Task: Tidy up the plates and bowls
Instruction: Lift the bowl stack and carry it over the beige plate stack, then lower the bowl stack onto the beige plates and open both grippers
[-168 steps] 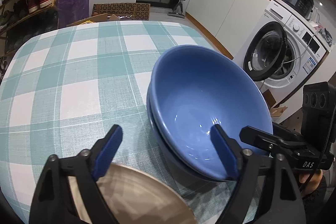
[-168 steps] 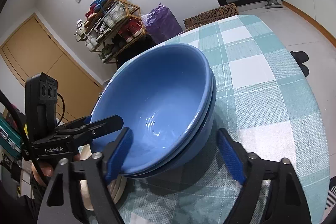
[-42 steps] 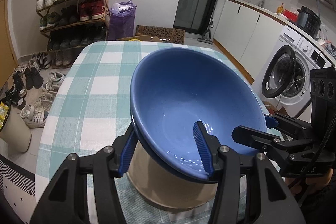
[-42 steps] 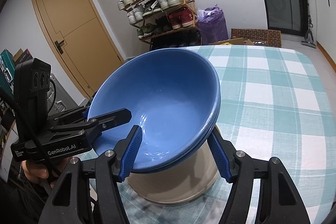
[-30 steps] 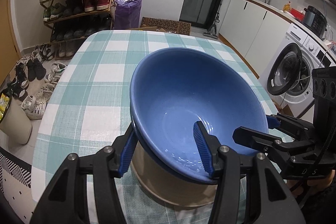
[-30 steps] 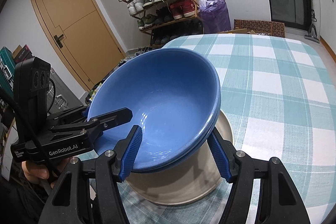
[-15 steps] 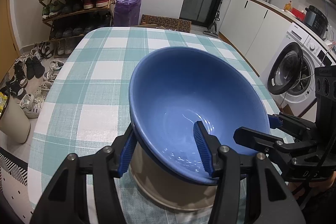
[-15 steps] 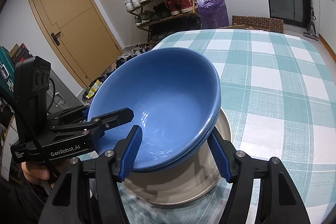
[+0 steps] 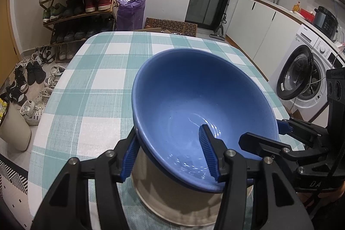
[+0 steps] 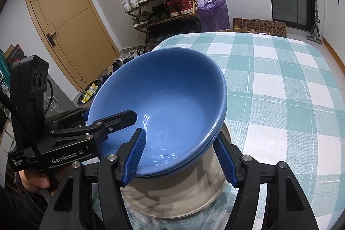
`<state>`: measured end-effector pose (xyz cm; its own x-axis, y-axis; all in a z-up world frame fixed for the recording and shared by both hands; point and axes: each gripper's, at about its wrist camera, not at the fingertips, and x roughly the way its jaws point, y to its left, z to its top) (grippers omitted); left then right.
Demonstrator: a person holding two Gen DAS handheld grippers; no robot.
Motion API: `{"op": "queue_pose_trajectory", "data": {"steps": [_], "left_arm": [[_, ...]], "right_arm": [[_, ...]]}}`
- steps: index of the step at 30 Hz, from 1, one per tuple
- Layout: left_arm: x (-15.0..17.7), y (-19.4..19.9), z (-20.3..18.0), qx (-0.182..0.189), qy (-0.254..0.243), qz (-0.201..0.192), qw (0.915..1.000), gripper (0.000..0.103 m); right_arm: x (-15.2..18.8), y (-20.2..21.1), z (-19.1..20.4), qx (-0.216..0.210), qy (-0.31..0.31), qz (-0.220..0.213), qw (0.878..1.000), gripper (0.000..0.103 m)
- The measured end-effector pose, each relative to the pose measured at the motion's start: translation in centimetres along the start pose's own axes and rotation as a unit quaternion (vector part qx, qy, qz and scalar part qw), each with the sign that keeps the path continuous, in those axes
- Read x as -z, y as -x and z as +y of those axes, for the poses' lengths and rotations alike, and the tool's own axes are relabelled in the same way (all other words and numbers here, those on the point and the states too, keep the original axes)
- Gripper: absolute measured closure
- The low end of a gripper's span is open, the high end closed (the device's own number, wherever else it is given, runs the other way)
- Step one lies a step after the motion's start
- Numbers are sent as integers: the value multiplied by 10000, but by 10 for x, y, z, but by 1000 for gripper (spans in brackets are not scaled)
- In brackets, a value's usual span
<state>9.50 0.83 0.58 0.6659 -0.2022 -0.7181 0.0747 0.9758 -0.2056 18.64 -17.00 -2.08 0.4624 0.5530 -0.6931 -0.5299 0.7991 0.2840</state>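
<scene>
Bowls [image 9: 194, 105] nested blue pair, now carried over the beige plate [image 10: 185, 193] they earlier sat beside | left gripper [image 9: 170, 150] and right gripper [image 10: 181, 156] each clamp the rim | near checked surface [image 9: 90, 83] | lowering looks next

Stacked bowls [image 9: 194, 105] over a plate [image 10: 183, 193] on the table [image 9: 90, 87].

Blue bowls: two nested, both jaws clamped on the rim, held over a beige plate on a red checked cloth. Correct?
Not quite: the cloth is teal and white checked, not red, as the right wrist view shows. The rest holds: the blue bowls are two nested, left gripper and right gripper clamp the rim, over the beige plate.
</scene>
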Motion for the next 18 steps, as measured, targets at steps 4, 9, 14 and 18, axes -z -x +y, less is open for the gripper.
{"op": "queue_pose_trajectory", "data": {"steps": [4, 9, 14, 18], "left_arm": [[-4, -4, 1, 9, -4, -7, 10000, 50], [-10, -9, 1, 26, -21, -19, 10000, 49], [-16, -16, 3, 42, -17, -20, 10000, 49], [-19, -21, 4, 47, -1, -12, 10000, 49]], "right_arm": [[-3, -2, -1, 29, 1, -7, 10000, 37], [-7, -4, -3, 65, -27, -21, 10000, 37], [-14, -8, -6, 90, -36, -17, 10000, 37], [-18, -11, -9, 115, -33, -15, 9999, 37]]}}
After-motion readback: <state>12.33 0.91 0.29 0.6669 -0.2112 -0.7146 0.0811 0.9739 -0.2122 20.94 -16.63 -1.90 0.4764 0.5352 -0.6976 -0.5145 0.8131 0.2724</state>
